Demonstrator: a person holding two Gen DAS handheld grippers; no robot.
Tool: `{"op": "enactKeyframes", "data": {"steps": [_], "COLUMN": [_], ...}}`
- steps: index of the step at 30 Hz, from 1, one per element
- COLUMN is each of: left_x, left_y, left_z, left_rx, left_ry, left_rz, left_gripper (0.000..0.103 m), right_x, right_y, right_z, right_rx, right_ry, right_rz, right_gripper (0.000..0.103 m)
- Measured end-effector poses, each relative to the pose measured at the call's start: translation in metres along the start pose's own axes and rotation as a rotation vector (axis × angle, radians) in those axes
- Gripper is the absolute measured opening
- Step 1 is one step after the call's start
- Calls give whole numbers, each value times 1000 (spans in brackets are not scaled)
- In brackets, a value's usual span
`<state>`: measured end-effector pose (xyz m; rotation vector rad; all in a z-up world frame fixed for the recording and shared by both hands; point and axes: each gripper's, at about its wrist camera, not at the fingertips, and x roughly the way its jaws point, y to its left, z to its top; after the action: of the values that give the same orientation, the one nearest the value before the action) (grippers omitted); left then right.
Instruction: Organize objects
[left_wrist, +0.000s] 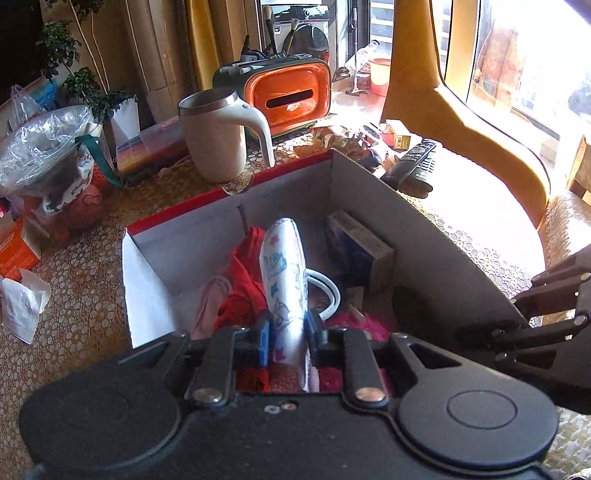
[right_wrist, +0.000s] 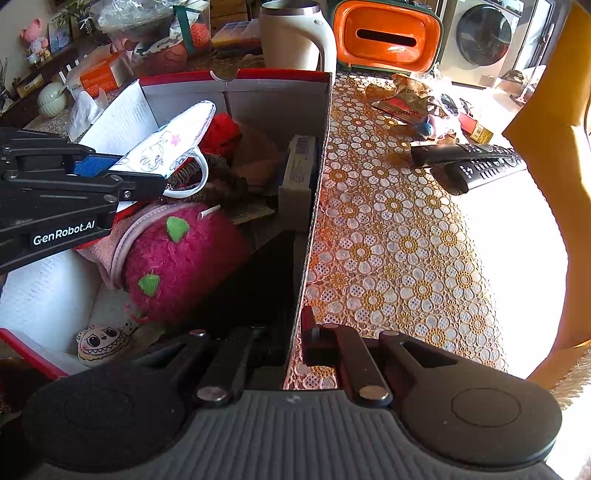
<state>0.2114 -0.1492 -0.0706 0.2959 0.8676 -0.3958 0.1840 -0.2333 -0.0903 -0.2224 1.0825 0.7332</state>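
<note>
Sitting between the left tool (left_wrist: 287, 332) pads, the face mask (left_wrist: 284, 273) overhangs the box (left_wrist: 369, 173)

Open box (right_wrist: 317, 155) on the bench (right_wrist: 399, 258), filled with small things
In the box: face mask (right_wrist: 173, 144) at 11 o'clock, plush fruit (right_wrist: 181, 258) before it, carton (right_wrist: 299, 166) against the 3 o'clock wall; mug (right_wrist: 291, 37) and tissue holder (right_wrist: 388, 37) behind at 12, remotes (right_wrist: 472, 162) outside at 2
</note>
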Motion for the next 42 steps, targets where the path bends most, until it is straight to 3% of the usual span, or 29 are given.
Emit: {"op": "enactKeyframes", "data": {"steps": [7, 13, 19, 34, 42], "left_x": [10, 10, -2, -54, -82], "left_y": [-5, -1, 3, -3, -2], "left_z": [-5, -9, -13, -21, -28], "left_rx": [22, 11, -1, -8, -33], "left_ry": [23, 5, -27, -136, -182], "left_rz": [-3, 11, -3, -51, -64], "left_gripper": [34, 58, 77, 101, 101], "right_x": [0, -1, -1, -5, -26], "right_y": [0, 0, 1, 8, 9], "right_z": [0, -1, -1, -5, -12], "right_rx": [4, 5, 9, 9, 11], "right_ry": [-2, -4, -5, 1, -41], "right_rz": [2, -2, -4, -11, -6], "right_gripper": [7, 7, 7, 8, 9]}}
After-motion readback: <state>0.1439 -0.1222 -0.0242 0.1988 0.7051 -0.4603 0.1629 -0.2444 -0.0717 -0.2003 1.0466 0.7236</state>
